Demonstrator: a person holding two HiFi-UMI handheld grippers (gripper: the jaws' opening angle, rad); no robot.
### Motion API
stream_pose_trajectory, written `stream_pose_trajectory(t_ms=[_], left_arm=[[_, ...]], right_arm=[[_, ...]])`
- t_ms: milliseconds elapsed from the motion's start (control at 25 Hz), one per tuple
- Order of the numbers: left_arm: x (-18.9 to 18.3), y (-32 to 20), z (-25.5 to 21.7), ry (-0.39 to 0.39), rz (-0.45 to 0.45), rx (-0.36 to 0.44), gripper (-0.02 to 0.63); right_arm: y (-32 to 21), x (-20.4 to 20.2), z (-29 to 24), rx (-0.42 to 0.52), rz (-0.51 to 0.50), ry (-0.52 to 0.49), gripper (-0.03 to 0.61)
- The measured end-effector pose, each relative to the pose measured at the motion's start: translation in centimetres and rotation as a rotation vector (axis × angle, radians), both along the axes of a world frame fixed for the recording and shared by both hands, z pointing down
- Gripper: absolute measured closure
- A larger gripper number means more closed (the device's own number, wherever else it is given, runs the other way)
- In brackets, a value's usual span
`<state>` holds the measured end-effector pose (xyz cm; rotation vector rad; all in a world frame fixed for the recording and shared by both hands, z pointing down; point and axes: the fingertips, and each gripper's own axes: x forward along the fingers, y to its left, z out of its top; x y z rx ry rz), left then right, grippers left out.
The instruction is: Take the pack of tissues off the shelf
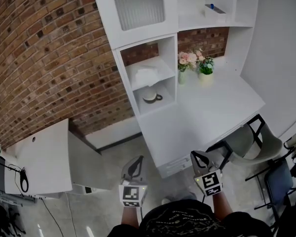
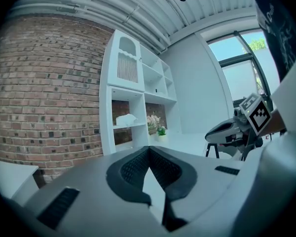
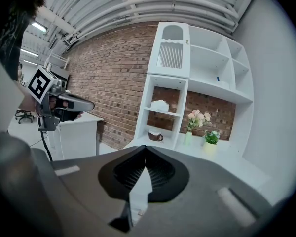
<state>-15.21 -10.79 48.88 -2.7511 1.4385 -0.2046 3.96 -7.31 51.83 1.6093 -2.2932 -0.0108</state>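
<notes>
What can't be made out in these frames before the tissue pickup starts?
- pack of tissues: head view, small white blur; shape unclear.
- blue item at upper right: head view, too small to identify.
- cupboard contents: head view, hidden by the ribbed door, cut by the top edge.

I see a brick wall (image 1: 49, 58) filling the upper left, pink flowers (image 1: 188, 59) just beside a small potted plant (image 1: 205, 65) on the white desk (image 1: 217, 107) right of centre, a chair (image 1: 246, 139) lower right.
</notes>
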Motion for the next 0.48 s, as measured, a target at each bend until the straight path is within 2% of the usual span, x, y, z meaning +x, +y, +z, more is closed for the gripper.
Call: stream_pose_trajectory(t_ms=[80, 280, 480], left_arm=[[0.2, -0.4, 0.1, 0.028, 0.002, -0.010, 0.606], [1.4, -1.6, 0.9, 0.021, 0.013, -0.027, 0.606], [2.2, -4.3, 0.9, 0.033, -0.013, -0.037, 0.606]], right_arm=[[-0.3, 0.3, -0.1, -0.001, 0.003, 0.005, 0.574], [-1.7, 1.2, 0.3, -0.012, 0.005, -0.005, 0.574], [-4.7, 2.9, -0.1, -0.010, 0.017, -0.020, 0.574]])
